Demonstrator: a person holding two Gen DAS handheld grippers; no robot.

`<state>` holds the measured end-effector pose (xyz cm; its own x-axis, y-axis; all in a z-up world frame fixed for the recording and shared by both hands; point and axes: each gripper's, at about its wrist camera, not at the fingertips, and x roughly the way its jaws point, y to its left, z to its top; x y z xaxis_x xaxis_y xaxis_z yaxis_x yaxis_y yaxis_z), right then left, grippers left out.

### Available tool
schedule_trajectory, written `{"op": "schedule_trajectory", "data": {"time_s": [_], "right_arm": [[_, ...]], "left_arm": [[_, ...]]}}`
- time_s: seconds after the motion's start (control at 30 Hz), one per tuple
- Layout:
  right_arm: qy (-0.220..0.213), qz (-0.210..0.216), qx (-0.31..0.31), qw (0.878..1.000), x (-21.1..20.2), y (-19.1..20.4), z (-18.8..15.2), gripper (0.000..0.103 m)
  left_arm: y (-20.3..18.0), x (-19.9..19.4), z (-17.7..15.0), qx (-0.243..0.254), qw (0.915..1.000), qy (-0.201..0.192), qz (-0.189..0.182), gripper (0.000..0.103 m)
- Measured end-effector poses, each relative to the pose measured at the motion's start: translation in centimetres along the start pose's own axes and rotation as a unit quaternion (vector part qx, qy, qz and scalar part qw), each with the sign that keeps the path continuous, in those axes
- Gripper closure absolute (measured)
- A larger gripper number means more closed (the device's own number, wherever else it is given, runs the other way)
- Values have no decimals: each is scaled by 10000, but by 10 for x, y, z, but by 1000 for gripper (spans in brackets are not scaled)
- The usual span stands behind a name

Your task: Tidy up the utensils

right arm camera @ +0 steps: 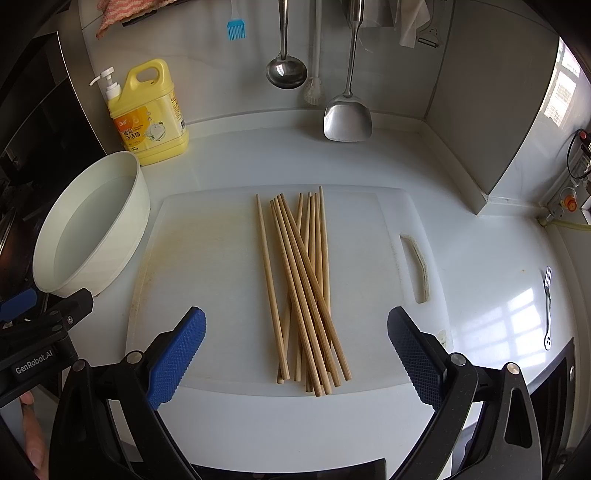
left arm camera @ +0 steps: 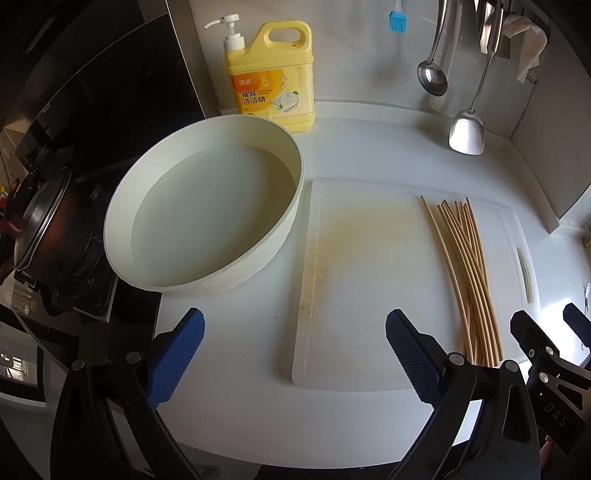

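Several bamboo chopsticks [right arm camera: 299, 280] lie in a loose crossed pile on a white cutting board [right arm camera: 207, 266]. They also show at the right of the left wrist view [left arm camera: 469, 273], on the same board [left arm camera: 365, 277]. My right gripper [right arm camera: 295, 350] is open and empty, just in front of the near ends of the chopsticks. My left gripper [left arm camera: 295, 350] is open and empty over the board's near left corner, to the left of the chopsticks. A white round basin [left arm camera: 155, 177] holding water stands left of the board; it also shows in the right wrist view [right arm camera: 136, 221].
A yellow dish soap jug [left arm camera: 273, 77] stands at the back wall. A ladle [right arm camera: 286, 70], a steel spatula [right arm camera: 347, 114] and a blue brush [right arm camera: 235, 29] hang on the wall. A fork [right arm camera: 547, 306] lies on the counter to the right. A dark pot [left arm camera: 44, 229] sits on the stove at left.
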<state>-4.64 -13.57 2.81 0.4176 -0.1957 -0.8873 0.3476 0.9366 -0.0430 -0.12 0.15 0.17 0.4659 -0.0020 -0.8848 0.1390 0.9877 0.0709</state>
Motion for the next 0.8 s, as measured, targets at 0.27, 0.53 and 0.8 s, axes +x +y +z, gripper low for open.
{"op": "schedule_trajectory", "data": {"time_s": [0.27,0.53,0.8], "right_arm": [[-5,-2,6,10000,-2,1,-1,9],[-2,2,8,10000,-1,0,0,9],[-12,0,27,10000,0,0,0,9]], "left_arm": [[1,0,0,-2,10000,13,-8,6],[1,-1,0,0,10000,19,-3,6],[10,-1,1,-2,10000,16,-6,6]]}}
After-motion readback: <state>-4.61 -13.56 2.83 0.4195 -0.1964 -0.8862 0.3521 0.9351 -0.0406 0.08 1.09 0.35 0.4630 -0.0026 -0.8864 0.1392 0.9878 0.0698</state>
